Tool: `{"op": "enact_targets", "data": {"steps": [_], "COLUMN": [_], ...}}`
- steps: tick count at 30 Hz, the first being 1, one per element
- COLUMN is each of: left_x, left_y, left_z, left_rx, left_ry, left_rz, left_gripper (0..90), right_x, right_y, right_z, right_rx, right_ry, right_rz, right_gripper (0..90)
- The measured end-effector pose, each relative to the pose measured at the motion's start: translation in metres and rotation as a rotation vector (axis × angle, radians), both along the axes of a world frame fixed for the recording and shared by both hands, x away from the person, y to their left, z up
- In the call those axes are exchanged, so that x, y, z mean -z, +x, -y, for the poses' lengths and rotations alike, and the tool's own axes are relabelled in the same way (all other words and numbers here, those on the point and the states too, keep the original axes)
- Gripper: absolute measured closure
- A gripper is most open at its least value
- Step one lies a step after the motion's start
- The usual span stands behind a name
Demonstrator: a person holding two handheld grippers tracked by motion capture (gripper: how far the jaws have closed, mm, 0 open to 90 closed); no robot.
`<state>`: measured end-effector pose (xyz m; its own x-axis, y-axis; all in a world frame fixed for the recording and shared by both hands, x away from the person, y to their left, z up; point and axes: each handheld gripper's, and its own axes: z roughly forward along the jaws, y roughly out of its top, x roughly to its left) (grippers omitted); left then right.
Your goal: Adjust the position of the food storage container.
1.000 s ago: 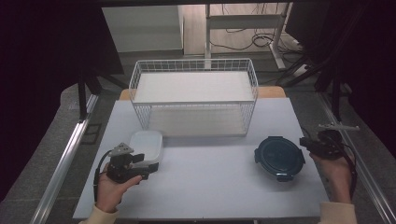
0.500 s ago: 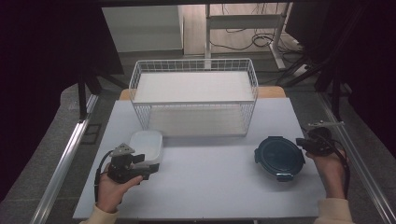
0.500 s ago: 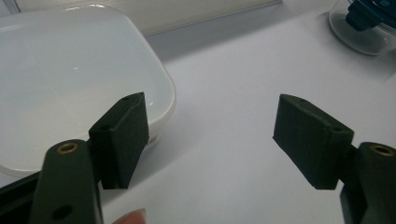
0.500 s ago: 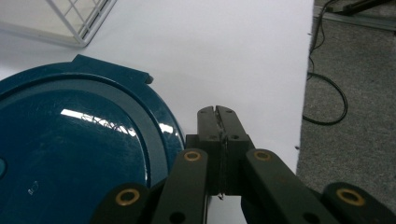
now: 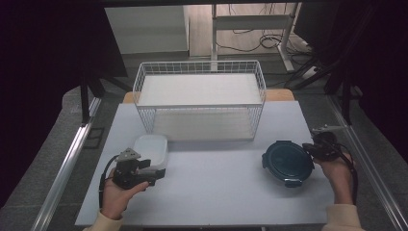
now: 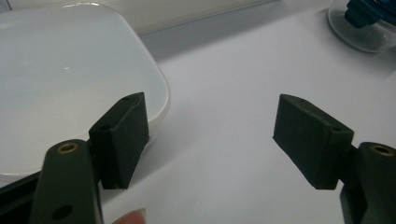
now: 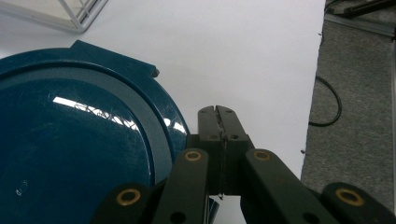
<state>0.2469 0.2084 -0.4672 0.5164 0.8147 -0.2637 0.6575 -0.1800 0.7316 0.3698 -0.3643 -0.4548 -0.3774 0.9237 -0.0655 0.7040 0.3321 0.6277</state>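
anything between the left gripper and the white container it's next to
Nothing visible. The left gripper has its jaws open, with one pad already beside the rim of the white container and bare table between the pads. The blue round container sits far off, by the right gripper.

open table (image 5: pixel 211 178) between containers (mid-front), wire basket (image 5: pixel 199 103) blocking behind

light: your table (image 5: pixel 207 178) is evenly bright, surroundings dark | glare: streaks on blue lid (image 7: pixel 79 140) | blur: near jaws soft
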Motion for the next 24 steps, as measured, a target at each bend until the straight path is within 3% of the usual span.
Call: {"op": "enact_targets", "data": {"steps": [9, 15, 24], "left_x": [0.000, -0.001, -0.001], "left_y": [0.001, 0.000, 0.000], "left_z": [-0.001, -0.002, -0.004], "left_rx": [-0.001, -0.004, -0.012], "left_ry": [-0.001, -0.005, -0.005], "left_rz": [0.001, 0.003, 0.003], "left_gripper": [26.4, 26.4, 26.4], "right_x": [-0.002, -0.003, -0.003], "right_y": [-0.003, -0.006, -0.008], "right_z": [-0.008, -0.028, -0.049], "right_rx": [-0.025, -0.089, -0.165], "right_ry": [-0.014, -0.041, -0.013], "right_rz": [-0.027, -0.053, -0.084], "right_gripper": [89.7, 89.7, 89.6]}}
